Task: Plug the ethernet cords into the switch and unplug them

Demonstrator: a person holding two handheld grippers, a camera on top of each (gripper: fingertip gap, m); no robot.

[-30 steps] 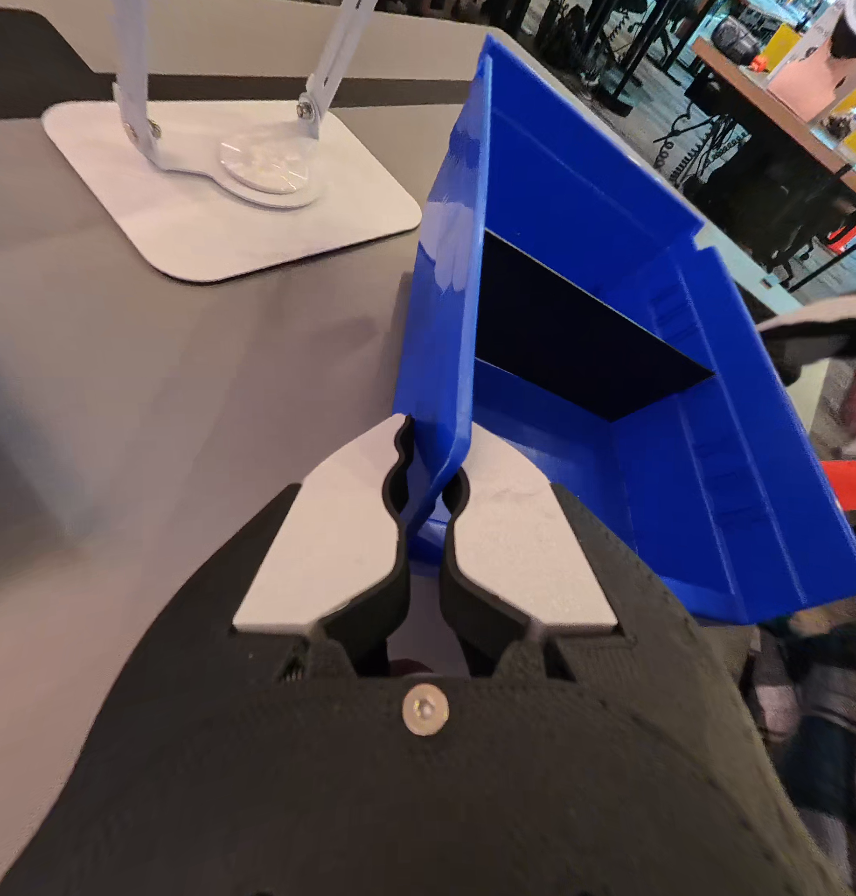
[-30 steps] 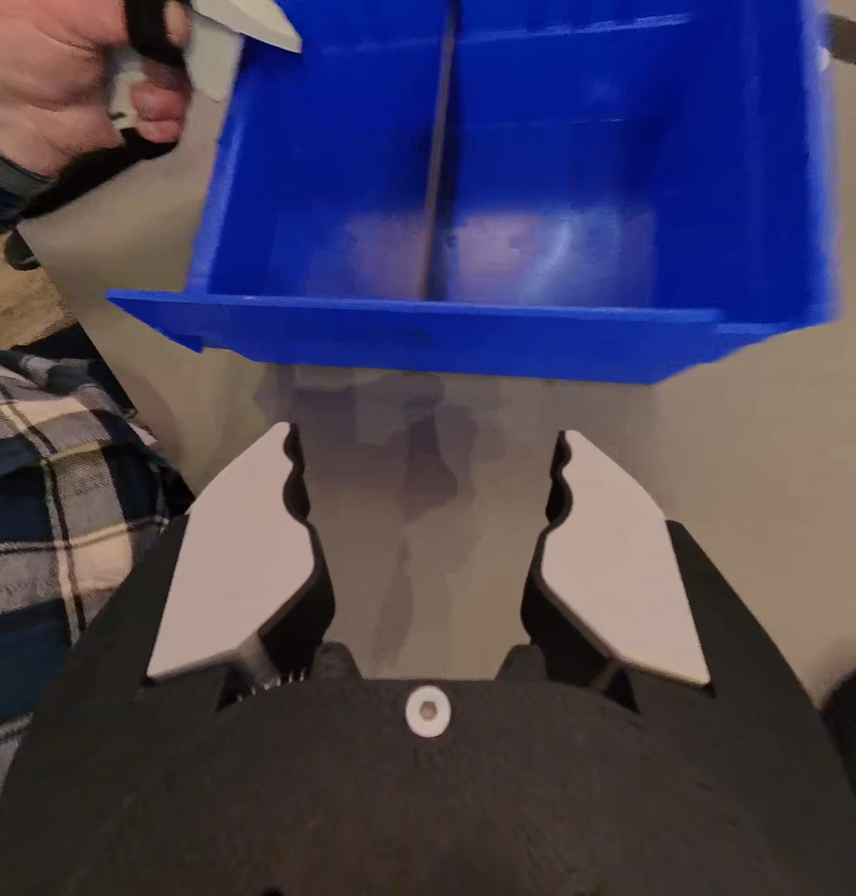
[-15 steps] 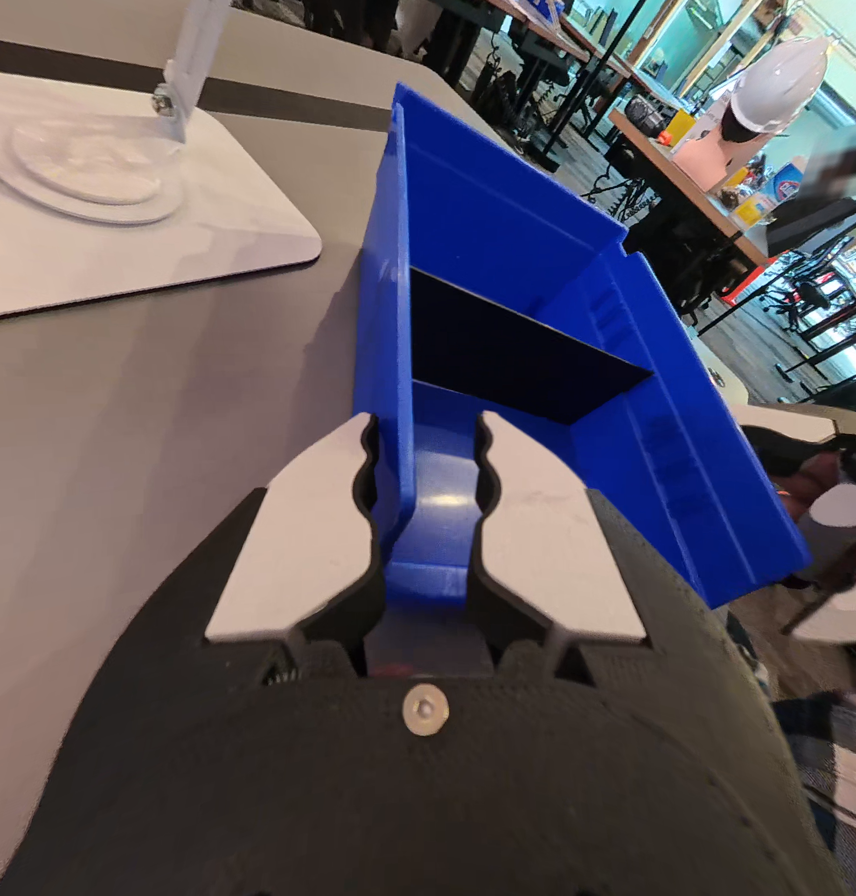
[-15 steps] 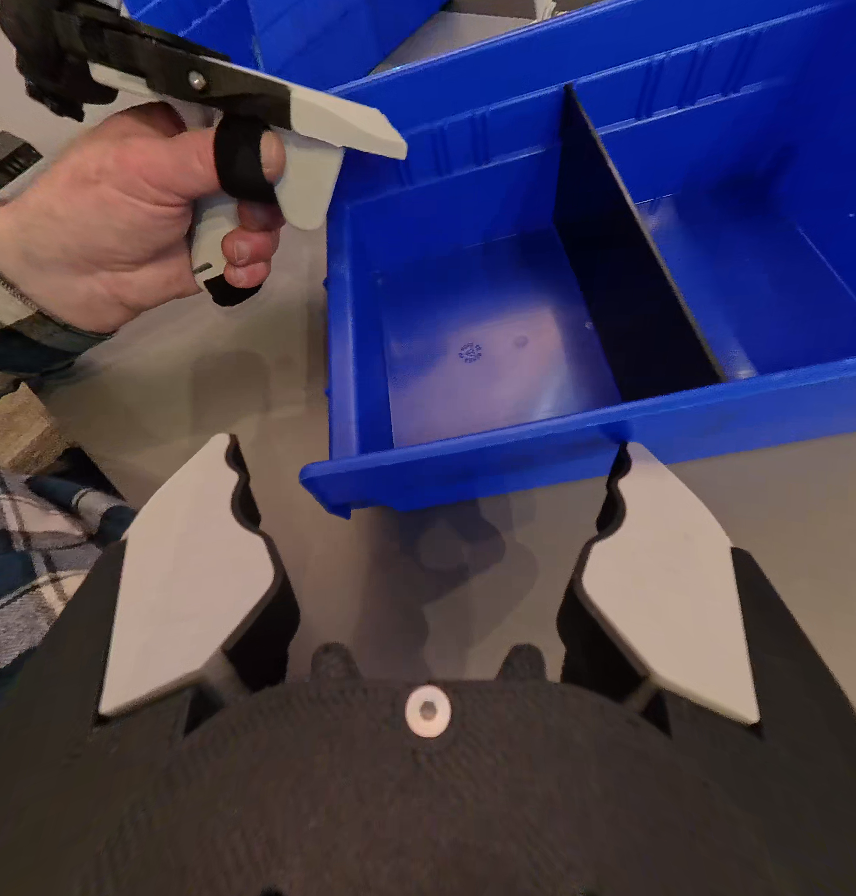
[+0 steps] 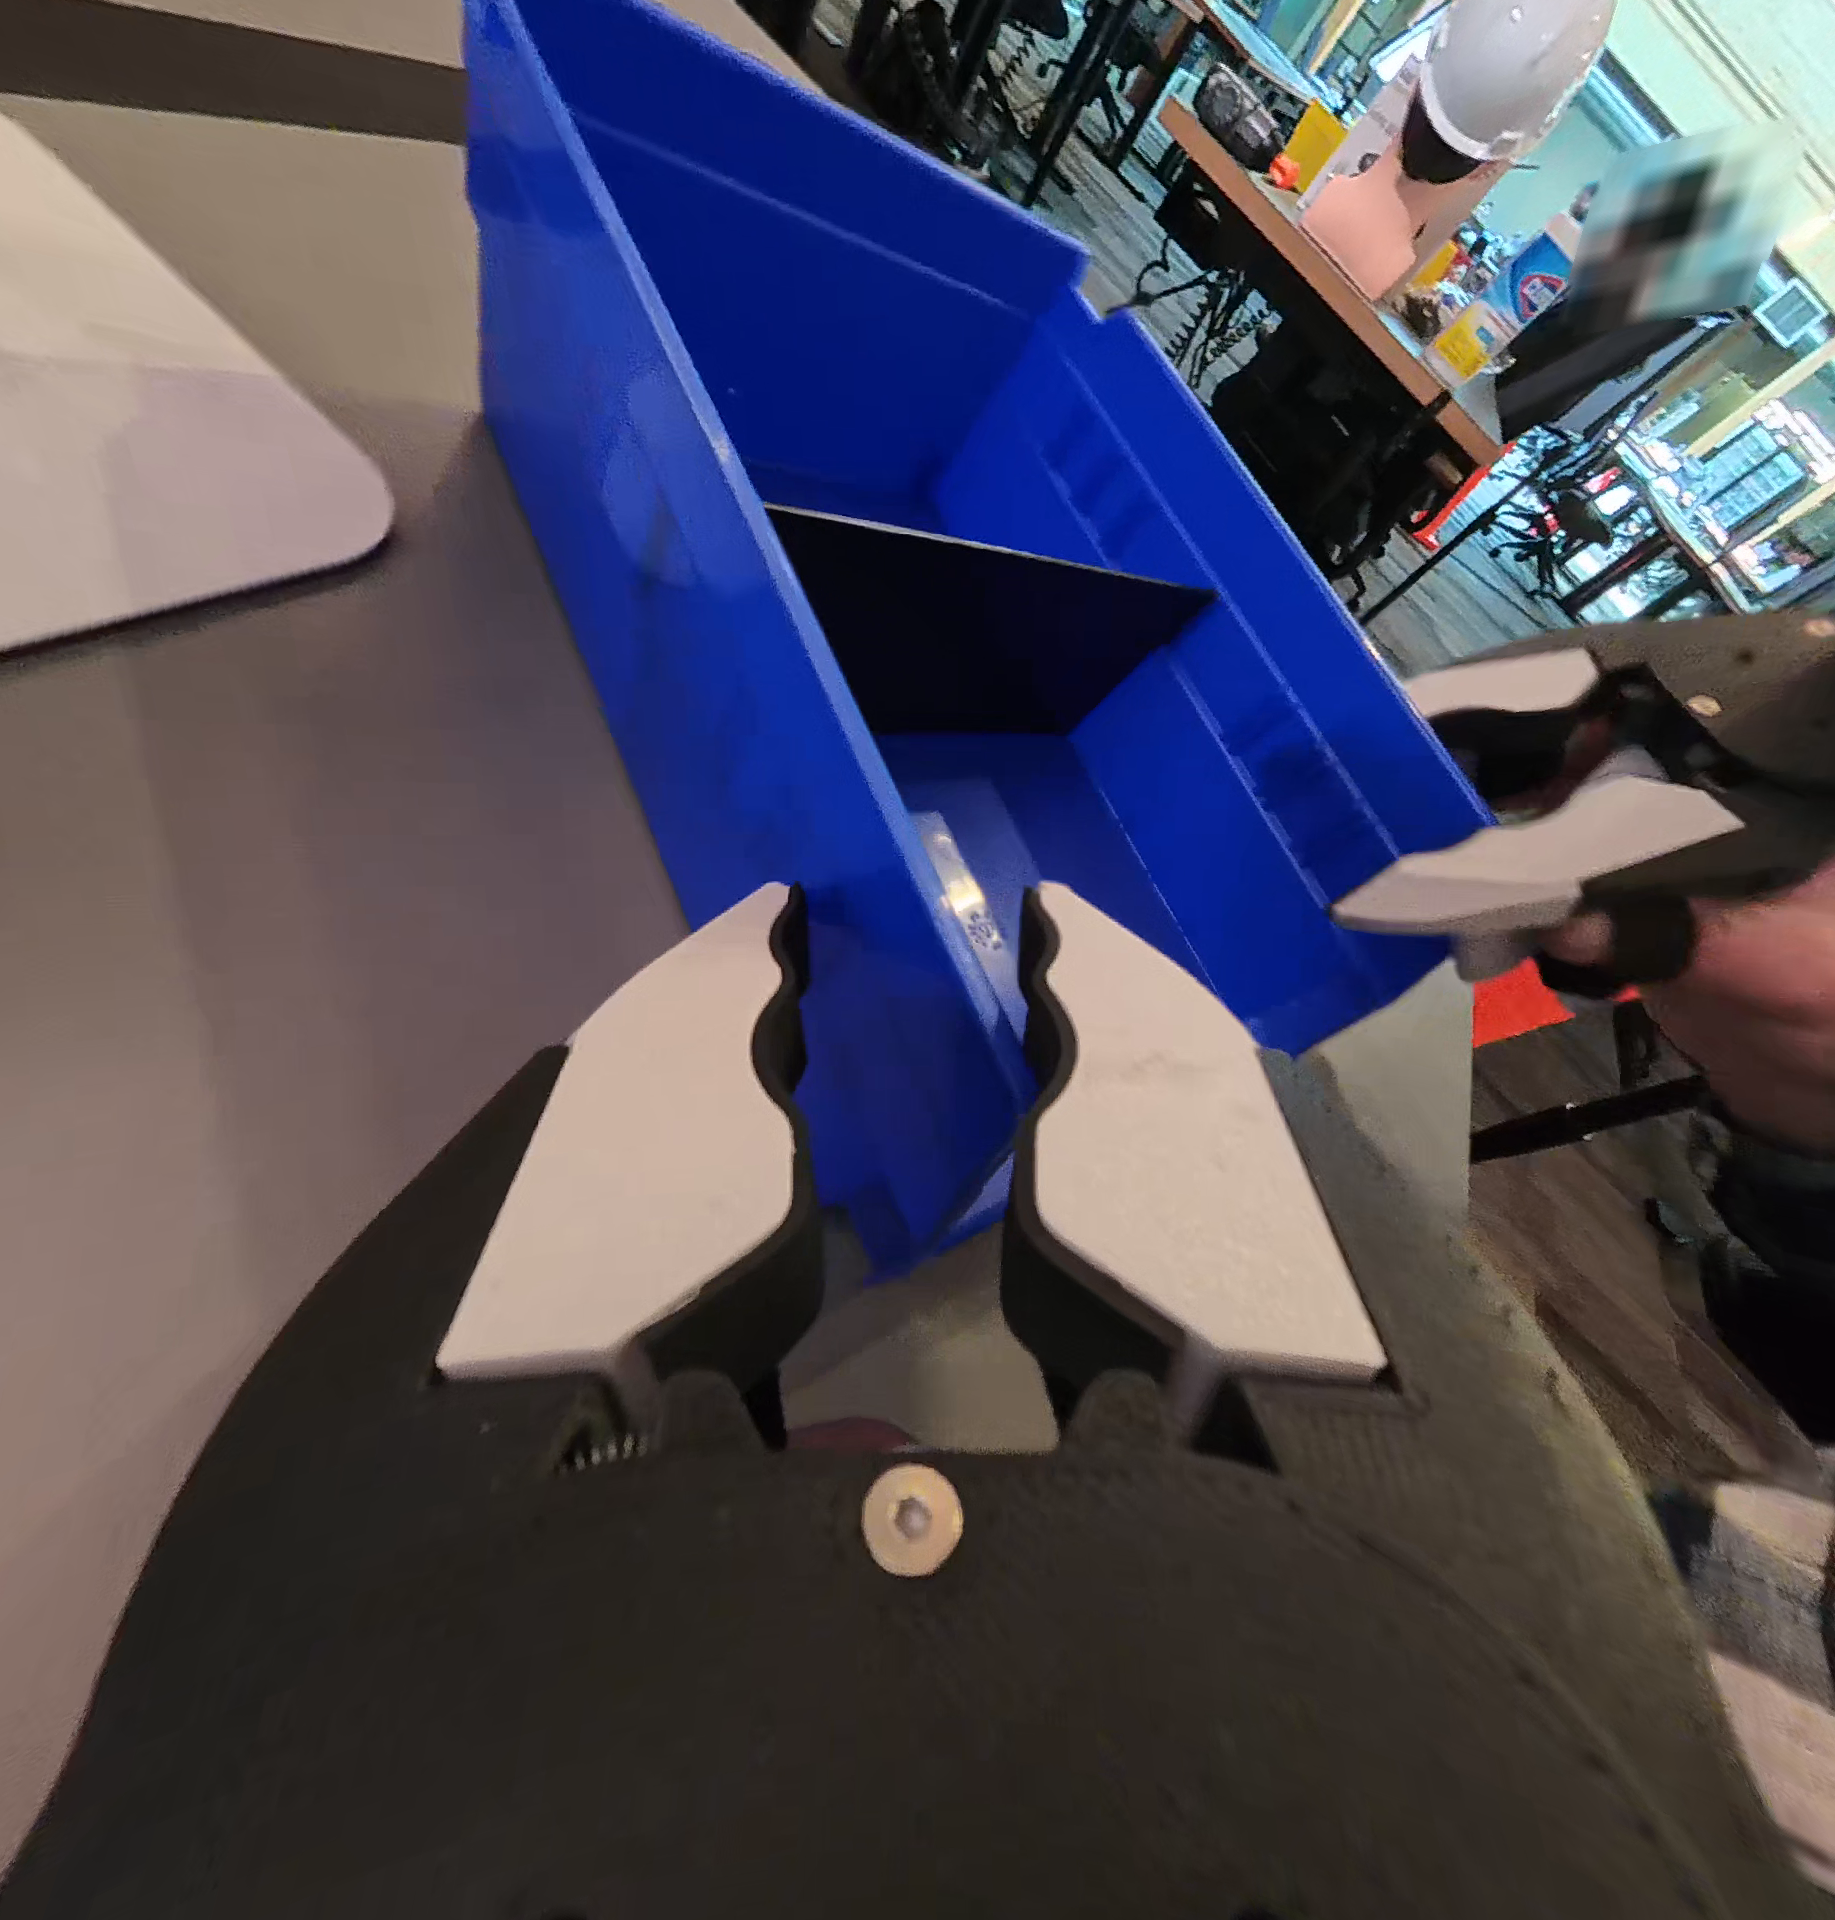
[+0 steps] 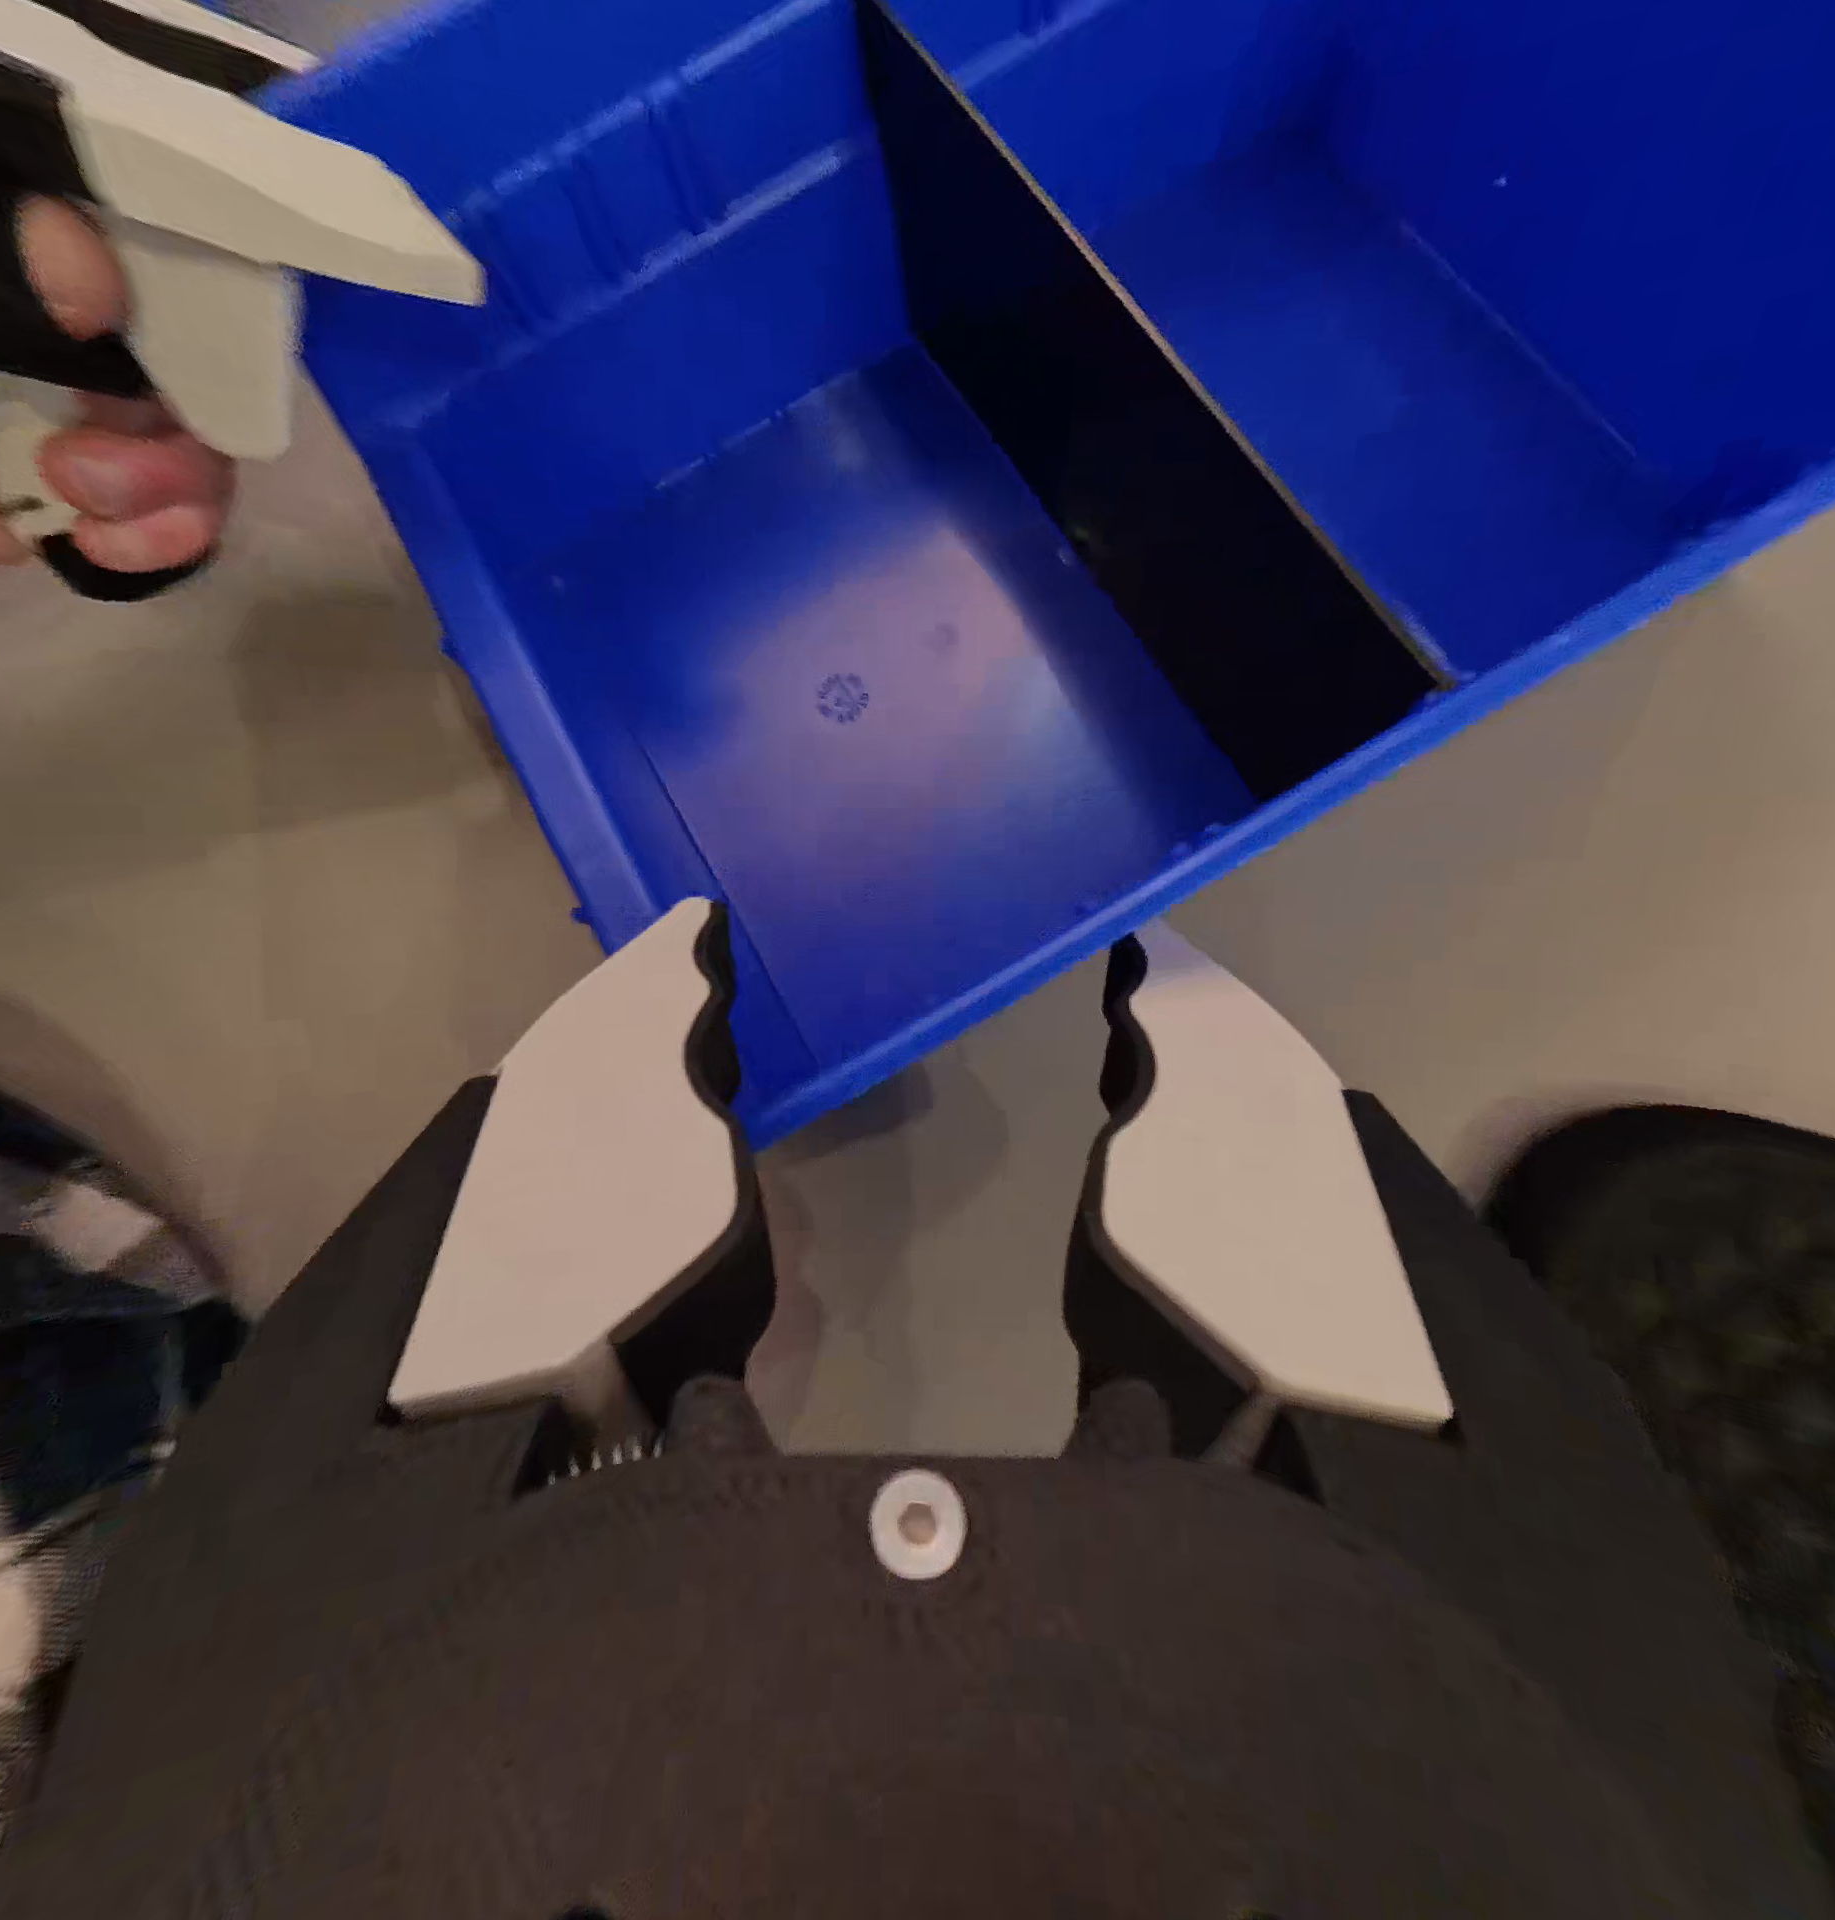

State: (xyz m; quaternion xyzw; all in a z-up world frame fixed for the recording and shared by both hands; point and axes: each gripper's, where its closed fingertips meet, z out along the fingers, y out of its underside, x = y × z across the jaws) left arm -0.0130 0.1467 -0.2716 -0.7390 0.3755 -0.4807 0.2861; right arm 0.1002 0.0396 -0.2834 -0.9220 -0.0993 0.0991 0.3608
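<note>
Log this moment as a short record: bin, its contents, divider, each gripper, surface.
bin: blue plastic bin on the table, two compartments
contents: none visible
divider: black panel across the bin
left gripper: jaws open, straddling a bin corner wall
right gripper: jaws open at another corner, nothing held
surface: grey tabletop

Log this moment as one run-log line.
left hand-held gripper: open, straddling blue bin wall | right hand-held gripper: open at bin corner | bin: empty, black divider
</note>
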